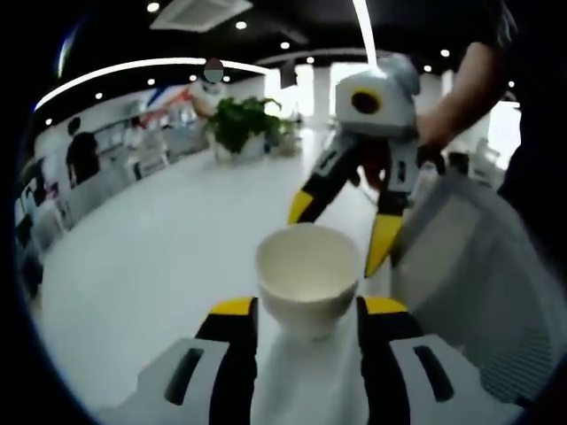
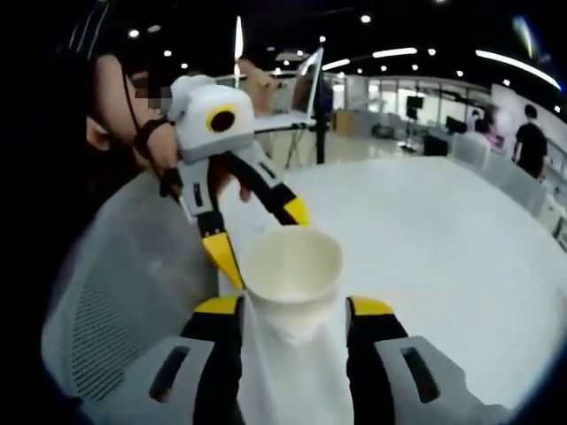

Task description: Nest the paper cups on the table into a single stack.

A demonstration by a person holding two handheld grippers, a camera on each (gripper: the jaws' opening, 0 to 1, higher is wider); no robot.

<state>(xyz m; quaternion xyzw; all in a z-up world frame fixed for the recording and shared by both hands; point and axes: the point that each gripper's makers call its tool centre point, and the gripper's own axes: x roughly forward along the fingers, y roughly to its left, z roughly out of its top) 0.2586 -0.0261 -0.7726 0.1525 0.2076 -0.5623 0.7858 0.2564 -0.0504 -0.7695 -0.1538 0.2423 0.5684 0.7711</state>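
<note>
White round table (image 1: 133, 266) under both rigs. Paper cup (image 1: 307, 276) upright, mouth up, axis vertical, clamped between left gripper (image 1: 307, 308) jaws above the table; right gripper (image 2: 293, 308) likewise grasps a paper cup, the opposing gripper's jaws spread beside each rim

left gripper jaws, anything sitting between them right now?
Yes. In the left gripper view a white paper cup sits between the left gripper jaws, mouth facing the camera. The right gripper hangs open just beyond its rim.
</note>
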